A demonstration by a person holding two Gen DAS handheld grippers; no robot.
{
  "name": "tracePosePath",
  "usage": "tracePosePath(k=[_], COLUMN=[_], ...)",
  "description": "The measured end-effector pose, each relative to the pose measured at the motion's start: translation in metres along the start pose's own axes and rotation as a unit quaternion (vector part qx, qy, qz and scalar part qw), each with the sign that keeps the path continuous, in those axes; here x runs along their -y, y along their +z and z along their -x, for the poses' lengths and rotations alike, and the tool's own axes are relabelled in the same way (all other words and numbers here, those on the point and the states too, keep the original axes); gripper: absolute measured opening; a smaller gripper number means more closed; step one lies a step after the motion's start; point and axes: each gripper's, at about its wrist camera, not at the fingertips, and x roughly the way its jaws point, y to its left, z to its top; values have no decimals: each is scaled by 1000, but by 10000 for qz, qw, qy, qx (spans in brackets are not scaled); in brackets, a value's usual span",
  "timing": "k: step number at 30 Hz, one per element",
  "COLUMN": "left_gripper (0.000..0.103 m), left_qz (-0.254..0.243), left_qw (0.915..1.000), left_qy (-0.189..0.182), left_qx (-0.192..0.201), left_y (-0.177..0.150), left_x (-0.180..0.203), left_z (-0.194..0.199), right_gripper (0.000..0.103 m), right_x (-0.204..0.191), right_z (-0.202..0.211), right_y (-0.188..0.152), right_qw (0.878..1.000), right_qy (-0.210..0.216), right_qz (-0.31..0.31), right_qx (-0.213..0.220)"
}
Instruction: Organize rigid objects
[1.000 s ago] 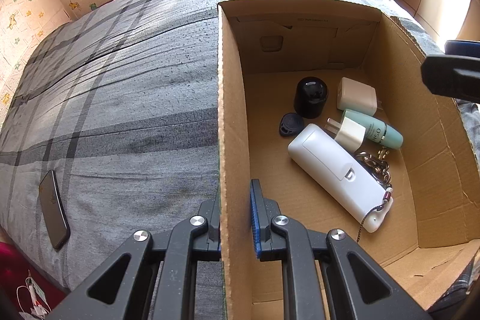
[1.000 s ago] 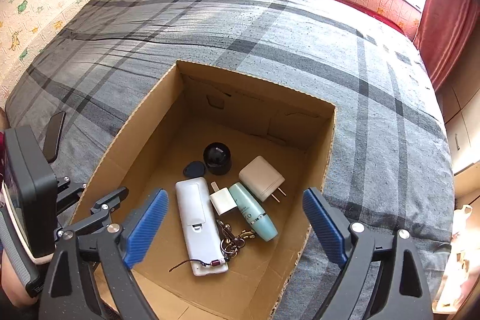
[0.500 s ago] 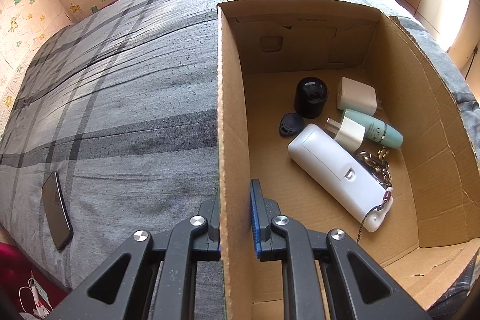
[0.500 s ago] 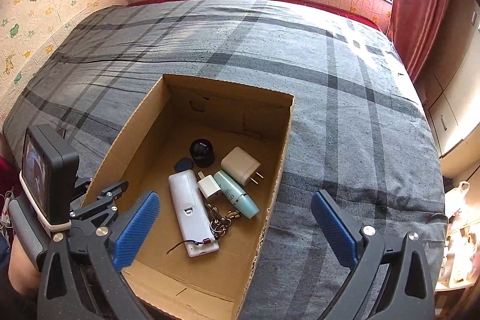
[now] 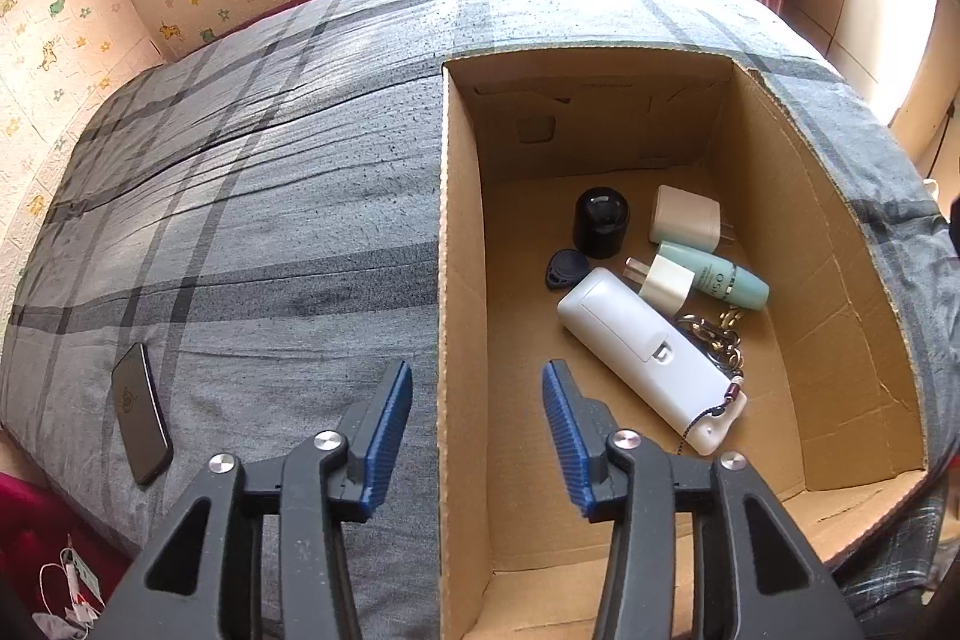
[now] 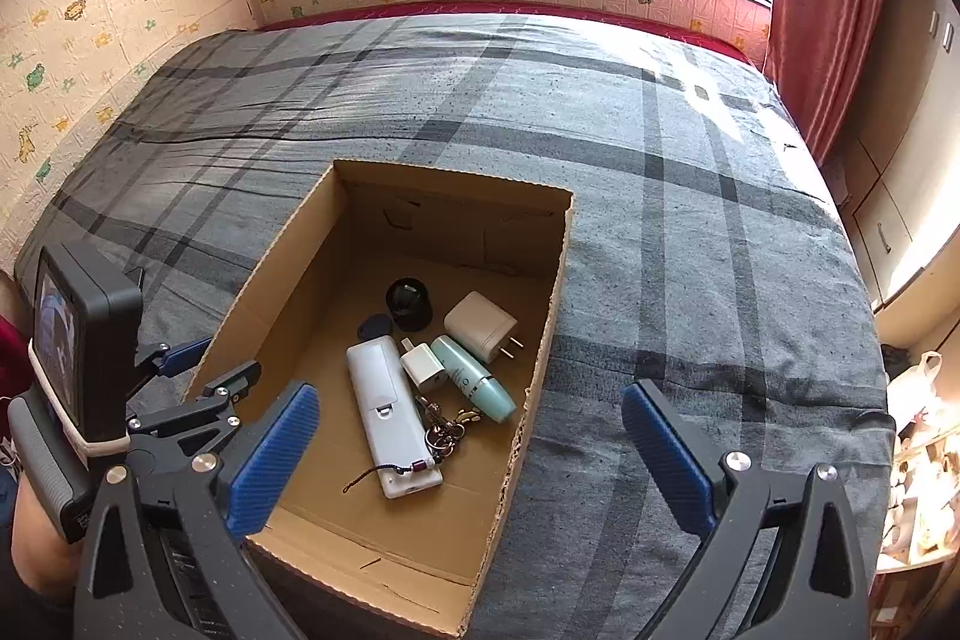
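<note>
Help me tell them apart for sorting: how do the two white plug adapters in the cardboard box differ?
The larger adapter is cream-tinted and lies nearer the box's far wall; the smaller adapter is brighter white and sits between the white remote and the teal bottle. The larger one's prongs point toward the box's right wall; the smaller one's point toward the black cap. Both lie on their sides on the floor of the cardboard box.

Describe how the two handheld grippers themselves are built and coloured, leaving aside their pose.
Both the left gripper and the right gripper have black plastic linkage arms with cut-out openings, silver round pivot bolts, and blue ribbed pads on the fingers. In the right wrist view the left gripper carries a black box with a small screen and a grey handle.
</note>
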Motion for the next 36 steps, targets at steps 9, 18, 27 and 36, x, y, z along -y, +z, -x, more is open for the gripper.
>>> tracePosePath(k=[9, 18, 27, 36], left_gripper=[93, 103, 103, 103], left_qz=[235, 444, 529, 418], left_qw=[9989, 9981, 9964, 9946], left_qy=[-293, -142, -73, -37], left_qx=[268, 413, 651, 951], left_y=[-8, -16, -26, -34], left_x=[14, 24, 35, 52], left_z=[45, 89, 117, 139], right_gripper=[103, 103, 103, 103], right_x=[3, 2, 2, 1], right_z=[22, 59, 85, 109], right_y=[-8, -14, -24, -35], right_qw=[9998, 9989, 9974, 9953], right_qy=[-78, -71, -110, -259], right_qz=[-58, -81, -32, 37], right_qx=[160, 458, 708, 936])
